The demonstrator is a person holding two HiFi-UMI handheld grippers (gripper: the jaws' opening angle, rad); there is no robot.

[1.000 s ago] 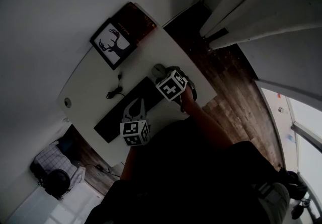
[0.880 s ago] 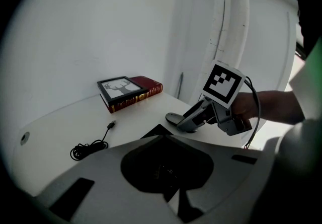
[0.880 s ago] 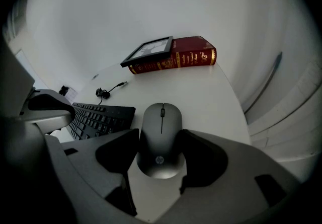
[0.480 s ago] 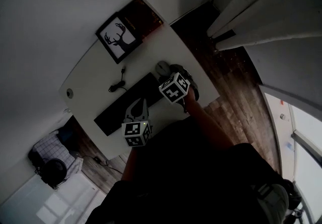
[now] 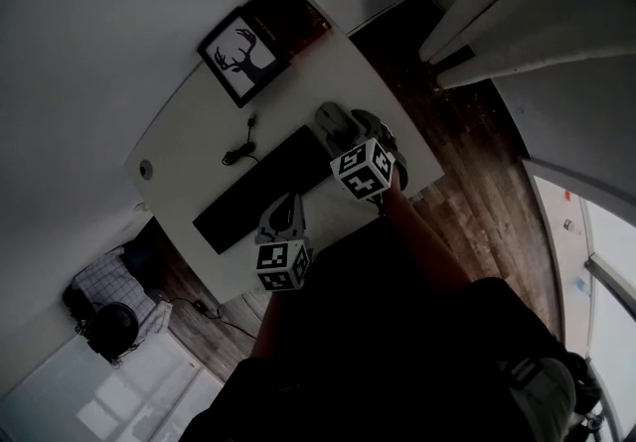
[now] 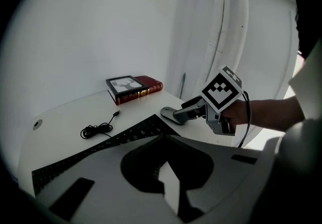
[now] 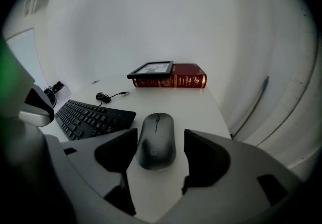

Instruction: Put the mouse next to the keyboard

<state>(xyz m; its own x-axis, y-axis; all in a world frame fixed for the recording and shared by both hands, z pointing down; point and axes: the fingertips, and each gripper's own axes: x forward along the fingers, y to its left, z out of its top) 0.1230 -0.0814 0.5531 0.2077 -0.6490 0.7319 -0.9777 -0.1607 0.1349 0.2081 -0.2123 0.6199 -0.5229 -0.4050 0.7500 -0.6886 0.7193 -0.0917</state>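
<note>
The mouse (image 7: 156, 143) lies between the right claw's (image 7: 160, 132) jaws, which just opened.

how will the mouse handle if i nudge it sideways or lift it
The mouse looks low and flat-bottomed, so it should probably slide on the smooth white desk rather than roll or tip. Its rounded, smooth-looking shell may slip in a loose grip. No cord shows, so likely nothing drags.
</note>
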